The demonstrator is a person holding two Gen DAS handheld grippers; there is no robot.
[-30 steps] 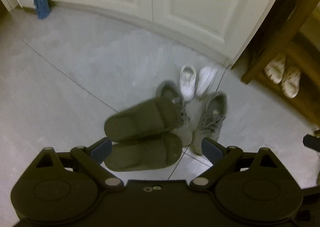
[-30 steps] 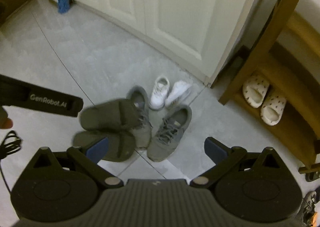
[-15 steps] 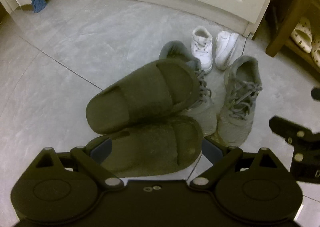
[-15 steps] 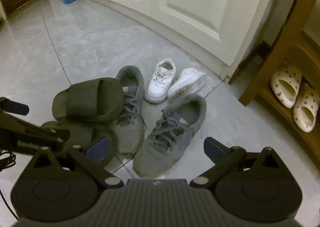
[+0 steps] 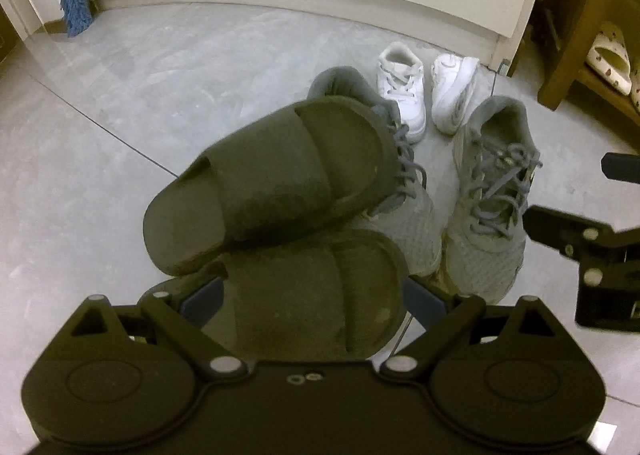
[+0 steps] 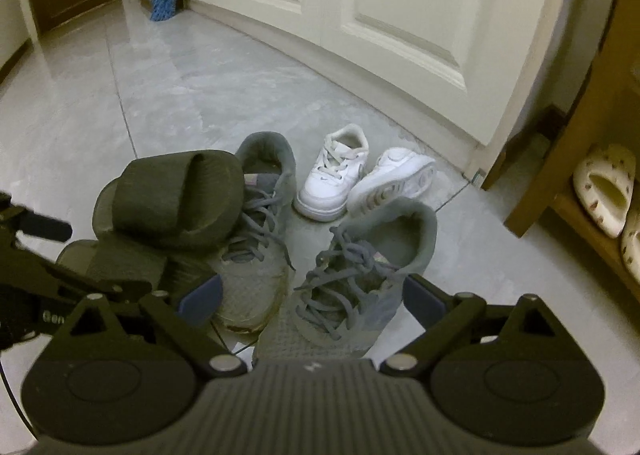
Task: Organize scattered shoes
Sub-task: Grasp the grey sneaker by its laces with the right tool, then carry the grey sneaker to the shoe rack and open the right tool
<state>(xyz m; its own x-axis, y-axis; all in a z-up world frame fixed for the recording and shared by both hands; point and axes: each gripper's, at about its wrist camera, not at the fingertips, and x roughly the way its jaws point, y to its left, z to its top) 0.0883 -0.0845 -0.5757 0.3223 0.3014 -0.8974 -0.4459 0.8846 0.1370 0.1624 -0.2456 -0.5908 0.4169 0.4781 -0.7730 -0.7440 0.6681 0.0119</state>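
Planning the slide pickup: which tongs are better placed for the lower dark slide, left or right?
Left, probably. The left tongs are open with the lower dark slide right between their fingers. The right tongs are open too, but straddle the grey sneaker instead.

floor (image 5: pixel 120 103): grey tile | on it: grey sneakers (image 6: pixel 352 279); white sneakers (image 6: pixel 336 175); lower dark slide (image 5: pixel 312 291)
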